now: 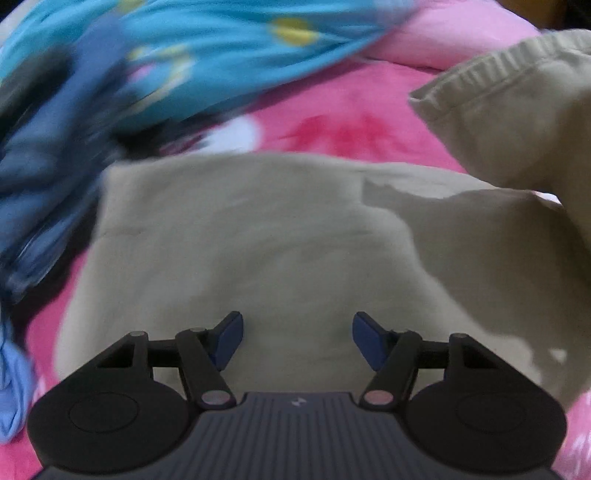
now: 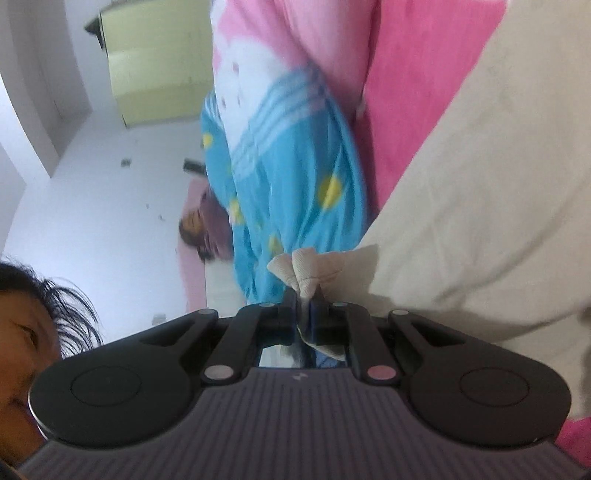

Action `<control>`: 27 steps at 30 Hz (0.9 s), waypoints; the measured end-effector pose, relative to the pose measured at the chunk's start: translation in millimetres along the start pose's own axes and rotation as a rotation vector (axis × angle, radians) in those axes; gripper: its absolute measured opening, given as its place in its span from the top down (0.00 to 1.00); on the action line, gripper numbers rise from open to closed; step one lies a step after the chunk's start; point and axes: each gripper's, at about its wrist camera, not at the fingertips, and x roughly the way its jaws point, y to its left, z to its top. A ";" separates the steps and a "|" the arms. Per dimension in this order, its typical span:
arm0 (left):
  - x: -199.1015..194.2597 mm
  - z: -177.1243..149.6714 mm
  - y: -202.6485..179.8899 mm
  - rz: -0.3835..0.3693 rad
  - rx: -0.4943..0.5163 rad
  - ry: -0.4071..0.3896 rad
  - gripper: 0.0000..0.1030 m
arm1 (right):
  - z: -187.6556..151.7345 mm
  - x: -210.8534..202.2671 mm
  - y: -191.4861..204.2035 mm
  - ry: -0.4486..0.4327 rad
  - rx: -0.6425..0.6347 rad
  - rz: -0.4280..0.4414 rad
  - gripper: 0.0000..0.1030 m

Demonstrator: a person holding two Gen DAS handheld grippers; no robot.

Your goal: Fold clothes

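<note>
A beige garment lies spread on the pink bedspread. My left gripper hovers just above its near part, open, with nothing between the blue pads. A hemmed part of the same garment is lifted at the upper right. In the right wrist view, tilted sideways, my right gripper is shut on a bunched corner of the beige garment, and a knot of cloth pokes out past the fingertips.
A turquoise cloth with yellow spots and dark blue clothes are piled at the left, blurred. A light blue piece lies at the left edge. A pale pink pillow lies behind. A person's head shows at the lower left.
</note>
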 end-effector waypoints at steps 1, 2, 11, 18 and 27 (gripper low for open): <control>0.3 -1.5 12.9 -0.018 -0.020 0.003 0.39 | -6.7 10.6 3.5 0.013 -0.014 0.003 0.95; -1.0 -2.2 22.7 -0.023 -0.032 0.000 0.38 | -13.4 21.2 7.0 0.025 -0.027 0.005 0.95; -30.1 -8.4 96.8 -0.087 -0.134 -0.049 0.38 | -72.3 115.8 12.5 0.191 -0.171 0.043 0.95; -40.5 -22.7 165.1 -0.164 -0.215 0.017 0.38 | -118.5 168.8 -33.2 0.363 -0.333 -0.246 0.94; -32.0 -33.2 217.3 -0.308 -0.400 0.064 0.38 | -153.2 181.3 -4.0 0.529 -0.682 -0.386 0.46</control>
